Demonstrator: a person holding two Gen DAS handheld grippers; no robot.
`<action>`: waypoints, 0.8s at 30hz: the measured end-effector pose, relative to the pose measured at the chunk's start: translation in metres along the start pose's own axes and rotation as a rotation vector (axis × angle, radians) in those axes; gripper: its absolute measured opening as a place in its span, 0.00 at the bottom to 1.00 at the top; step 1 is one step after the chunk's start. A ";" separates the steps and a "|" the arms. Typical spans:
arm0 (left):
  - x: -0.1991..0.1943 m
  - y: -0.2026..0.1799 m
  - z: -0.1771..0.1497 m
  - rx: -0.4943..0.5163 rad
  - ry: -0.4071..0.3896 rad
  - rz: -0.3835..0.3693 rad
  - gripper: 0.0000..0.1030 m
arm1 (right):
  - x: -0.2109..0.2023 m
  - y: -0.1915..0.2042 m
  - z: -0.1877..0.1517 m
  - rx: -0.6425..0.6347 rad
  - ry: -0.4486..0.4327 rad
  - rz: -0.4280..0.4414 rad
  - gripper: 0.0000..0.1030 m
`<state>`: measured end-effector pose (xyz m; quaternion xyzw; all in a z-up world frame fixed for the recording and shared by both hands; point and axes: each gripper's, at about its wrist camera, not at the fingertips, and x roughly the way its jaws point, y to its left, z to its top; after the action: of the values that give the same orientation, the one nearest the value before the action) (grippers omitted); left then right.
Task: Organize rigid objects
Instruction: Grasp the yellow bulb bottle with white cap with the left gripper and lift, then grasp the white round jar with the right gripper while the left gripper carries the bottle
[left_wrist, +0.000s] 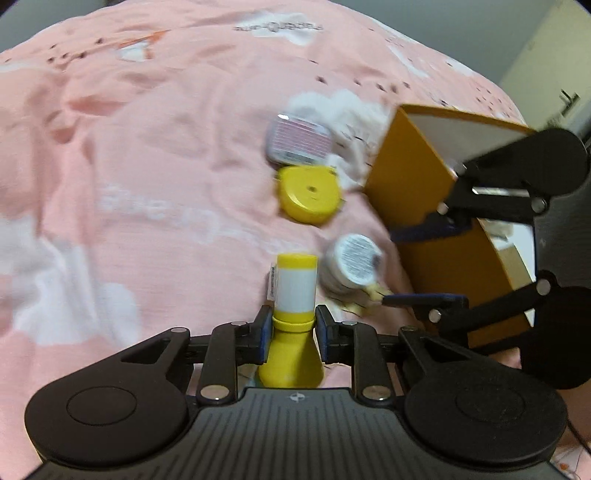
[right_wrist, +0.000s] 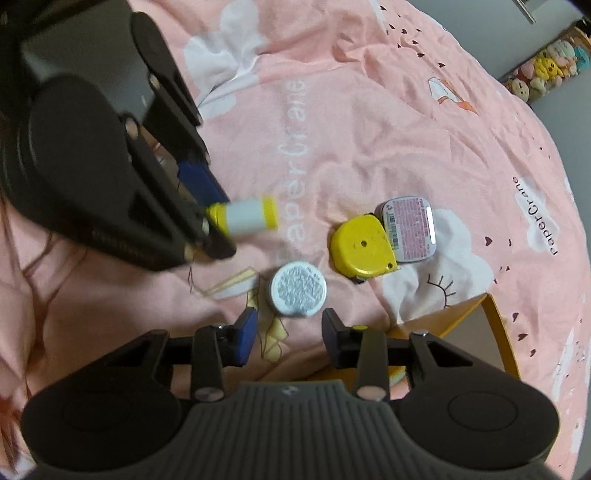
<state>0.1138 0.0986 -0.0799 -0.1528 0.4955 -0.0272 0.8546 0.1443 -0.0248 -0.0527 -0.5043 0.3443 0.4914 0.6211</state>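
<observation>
My left gripper is shut on a yellow and white bottle, held above the pink bedspread; it also shows in the right wrist view. My right gripper is open and empty, just above a round white tin, which also shows in the left wrist view. A yellow tape measure lies beside a flat pink-labelled tin; both show in the left wrist view, tape measure and tin. An orange box stands open at right, with the right gripper in front of it.
The pink bedspread with white cloud prints covers the whole surface. The orange box's corner is under my right gripper. Stuffed toys sit at the far right edge. A grey wall is beyond.
</observation>
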 end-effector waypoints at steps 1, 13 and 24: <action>0.004 0.004 0.003 -0.017 0.004 -0.005 0.26 | 0.002 -0.003 0.003 0.018 0.002 0.011 0.36; 0.026 0.024 -0.002 -0.107 0.053 -0.048 0.30 | 0.037 -0.031 0.020 0.200 0.073 0.112 0.37; 0.026 0.017 -0.002 -0.081 0.026 -0.038 0.26 | 0.045 -0.032 0.019 0.280 0.069 0.124 0.39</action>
<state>0.1231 0.1095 -0.1075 -0.1961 0.5045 -0.0255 0.8405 0.1867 0.0048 -0.0802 -0.4073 0.4611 0.4583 0.6414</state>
